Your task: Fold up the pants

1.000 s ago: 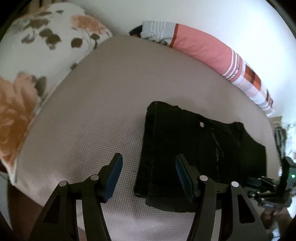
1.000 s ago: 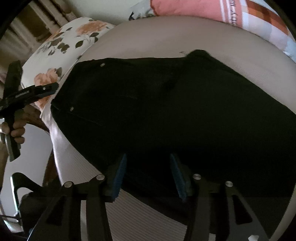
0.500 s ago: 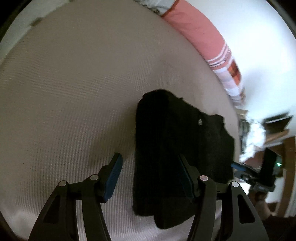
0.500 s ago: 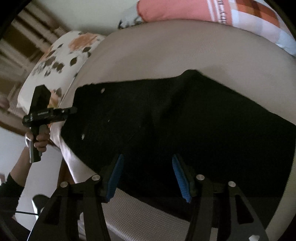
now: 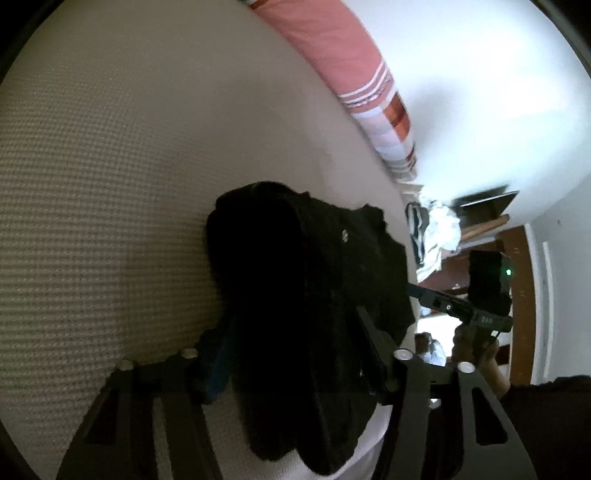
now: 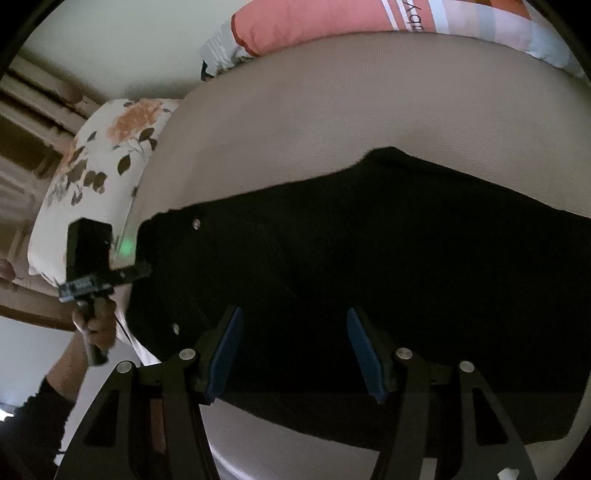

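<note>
Black pants (image 6: 369,258) lie folded on a beige bed (image 6: 314,122), waistband and a metal button (image 6: 196,223) toward the left. In the left wrist view the pants (image 5: 295,295) fill the space between the open fingers of my left gripper (image 5: 295,354), near the waistband end. My right gripper (image 6: 295,347) is open, fingers over the pants' near edge, not closed on cloth. The left gripper's body and hand show in the right wrist view (image 6: 92,266); the right gripper's body shows in the left wrist view (image 5: 480,295).
A floral pillow (image 6: 96,177) lies at the bed's left. A pink striped pillow (image 6: 332,18) lies along the far wall, also in the left wrist view (image 5: 351,62). A cluttered wooden shelf (image 5: 443,236) stands beyond the bed's right end.
My left gripper has swung and moved in over the pants' waistband end, which now sits between its fingers. My right gripper has drawn back slightly, staying open.
</note>
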The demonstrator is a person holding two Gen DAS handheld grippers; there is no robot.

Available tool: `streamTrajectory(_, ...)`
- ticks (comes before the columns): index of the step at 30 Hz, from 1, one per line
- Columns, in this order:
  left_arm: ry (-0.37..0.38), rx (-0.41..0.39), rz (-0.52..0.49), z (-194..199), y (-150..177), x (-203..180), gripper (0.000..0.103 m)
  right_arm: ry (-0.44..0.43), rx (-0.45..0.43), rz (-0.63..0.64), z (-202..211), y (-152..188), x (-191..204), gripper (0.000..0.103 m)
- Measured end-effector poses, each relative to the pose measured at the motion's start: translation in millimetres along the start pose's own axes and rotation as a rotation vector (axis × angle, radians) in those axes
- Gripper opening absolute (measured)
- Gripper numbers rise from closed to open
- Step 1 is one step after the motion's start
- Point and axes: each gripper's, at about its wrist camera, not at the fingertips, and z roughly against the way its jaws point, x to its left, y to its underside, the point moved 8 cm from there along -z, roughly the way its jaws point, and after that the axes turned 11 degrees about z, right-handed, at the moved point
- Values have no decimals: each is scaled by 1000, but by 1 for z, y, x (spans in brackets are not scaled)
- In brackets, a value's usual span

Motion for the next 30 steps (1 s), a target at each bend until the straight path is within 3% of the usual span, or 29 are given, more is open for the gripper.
streamTrajectory(1,-5,0,-7,-3,-2,1,41,-10,-5,-5,-1,-2,2,57)
streamTrajectory(4,11,-26,-8,-14,-8,-3,35,-23,-26,-5,0,-7,11,57)
streamTrajectory(9,-60,-121,7,-13,-3,-5,30,-8,-89,21,20,-8,14,57)
streamTrajectory(13,-167,-218,35,-10,1,-19,26,27,-127,7,39,1,-2,57)
streamTrajectory(18,-150,-293,124,2,7,-41,22,66,-202,-31,75,9,-34,57)
streamTrajectory(24,-196,-372,128,-1,13,-93,17,64,-320,-76,121,12,-74,58)
streamTrajectory(30,-234,-399,101,-30,19,-161,15,89,-333,-79,141,28,-106,58)
